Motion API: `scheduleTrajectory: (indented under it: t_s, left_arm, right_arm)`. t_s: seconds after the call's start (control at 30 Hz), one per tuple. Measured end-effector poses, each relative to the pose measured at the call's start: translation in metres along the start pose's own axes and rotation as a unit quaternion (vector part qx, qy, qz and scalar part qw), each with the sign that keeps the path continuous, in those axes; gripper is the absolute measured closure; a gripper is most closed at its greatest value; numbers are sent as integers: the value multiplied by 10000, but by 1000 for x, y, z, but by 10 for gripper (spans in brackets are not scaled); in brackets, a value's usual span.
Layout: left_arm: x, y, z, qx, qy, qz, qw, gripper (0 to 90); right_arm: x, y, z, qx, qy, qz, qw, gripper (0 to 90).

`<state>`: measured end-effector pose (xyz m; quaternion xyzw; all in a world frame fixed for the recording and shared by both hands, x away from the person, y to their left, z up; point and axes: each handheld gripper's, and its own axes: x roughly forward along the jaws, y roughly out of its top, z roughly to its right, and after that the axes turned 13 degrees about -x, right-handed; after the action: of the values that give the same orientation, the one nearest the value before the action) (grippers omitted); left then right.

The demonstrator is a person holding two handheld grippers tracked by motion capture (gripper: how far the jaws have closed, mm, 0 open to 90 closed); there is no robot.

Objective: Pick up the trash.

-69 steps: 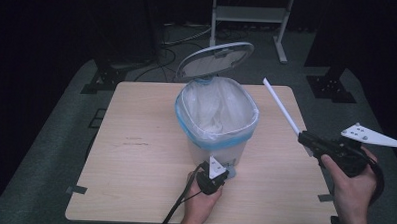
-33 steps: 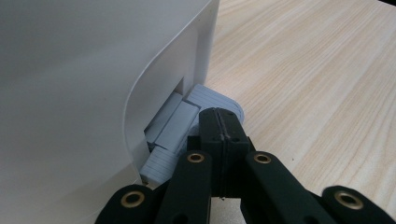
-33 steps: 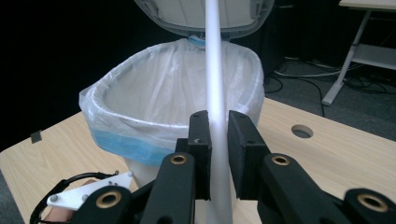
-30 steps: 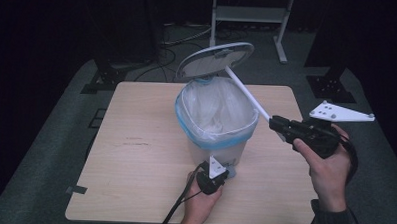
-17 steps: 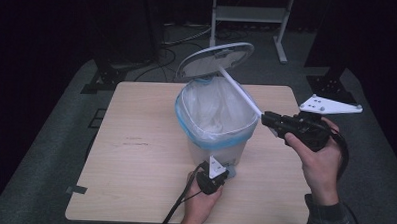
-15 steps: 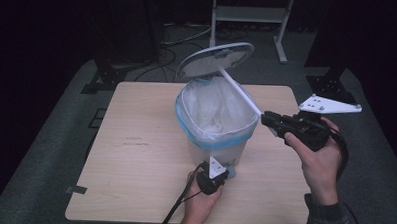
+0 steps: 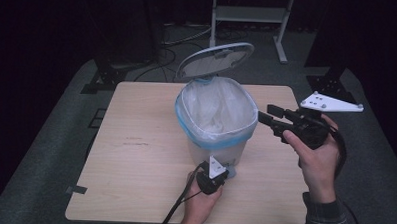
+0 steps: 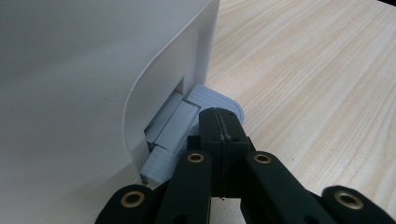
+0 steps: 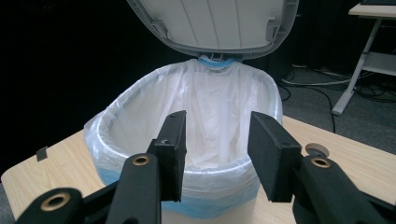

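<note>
White stick gone; wooden table [image 7: 135, 155] in seemingly dark room.

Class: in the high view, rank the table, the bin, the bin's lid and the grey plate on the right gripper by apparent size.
1. table
2. bin
3. lid, tilted up, so foreshortened
4. grey plate

The left gripper [image 7: 223, 174] sits low at the near edge, jaws pressed together. The right gripper [image 7: 264, 116], held higher at the right, points left; its jaws have just been opening, nothing between them.
</note>
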<state>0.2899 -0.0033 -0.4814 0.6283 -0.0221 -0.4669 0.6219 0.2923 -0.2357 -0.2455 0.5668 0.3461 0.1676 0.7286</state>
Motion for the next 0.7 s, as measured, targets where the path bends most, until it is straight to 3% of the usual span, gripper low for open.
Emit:
scheduleTrajectory:
  t_s: [0.7]
  left_arm:
    - [0, 0, 0, -5, -4, 3, 10000, 900]
  right_arm:
    - [-5, -10, 4, 27, -42, -129, 9999, 578]
